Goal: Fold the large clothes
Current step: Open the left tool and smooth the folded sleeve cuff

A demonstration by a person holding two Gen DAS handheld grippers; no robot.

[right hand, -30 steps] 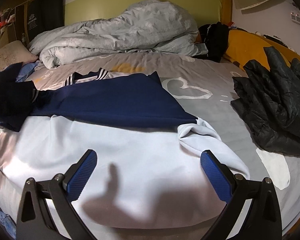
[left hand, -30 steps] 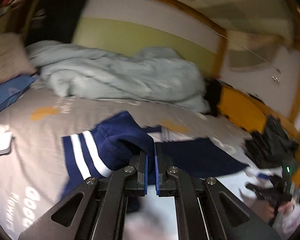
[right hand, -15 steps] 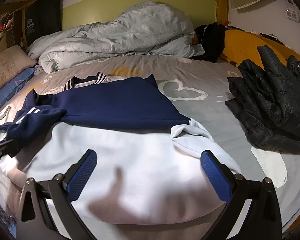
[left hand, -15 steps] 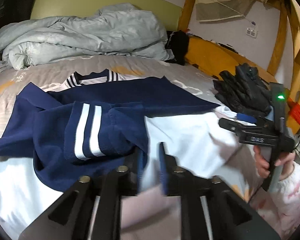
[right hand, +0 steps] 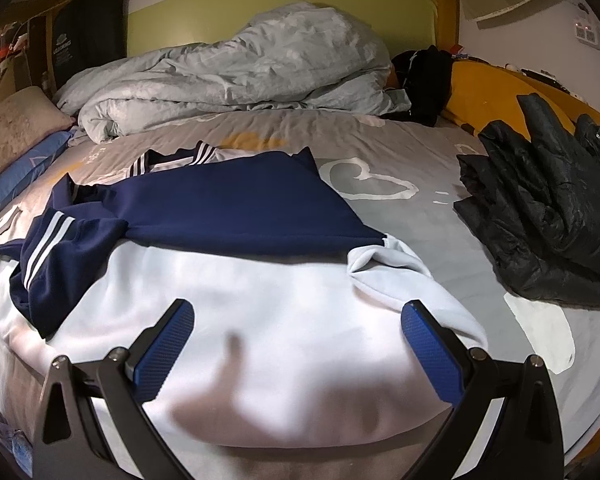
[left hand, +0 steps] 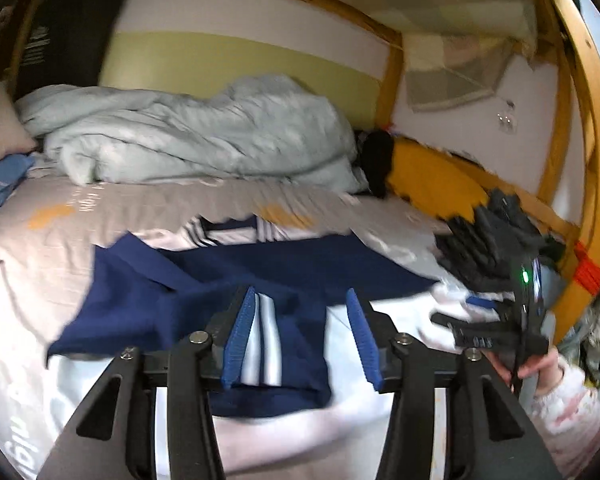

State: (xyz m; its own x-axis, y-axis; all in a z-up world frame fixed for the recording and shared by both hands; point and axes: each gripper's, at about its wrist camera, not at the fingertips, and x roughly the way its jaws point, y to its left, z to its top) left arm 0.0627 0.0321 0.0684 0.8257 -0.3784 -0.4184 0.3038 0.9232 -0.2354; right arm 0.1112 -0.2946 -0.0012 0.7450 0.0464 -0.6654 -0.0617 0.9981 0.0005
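My left gripper [left hand: 300,340] has just been opening; jaws now stand partway apart w/ nothing pinched. The striped sleeve [left hand: 268,340] of the navy-and-white top [right hand: 228,200] shows in the gap but lies flat on the top, pads not pressing it. Left view is blurred, so fine detail there is hard to read.

My right gripper [right hand: 298,344] hangs over the white lower half of the top, jaws wide apart, holding nothing, pads off the cloth as far as I can tell.

The top lies spread on the bed [right hand: 440,240], near its front edge. Navy part sits toward the quilt, white part toward me. Sleeve is folded in across the top's left side, white stripes up; the striped collar [right hand: 172,162] is at the top's far edge. A white sleeve end [right hand: 380,264] bunches at the top's right side.

Other stuff rel. to the top: pale grey quilt [right hand: 228,76] heaped behind it, black puffer jacket [right hand: 548,208] well off to its right, blue pillow [right hand: 24,176] to its left.

My right hand [left hand: 540,364] grips the other tool's handle, right of the top in the left view.
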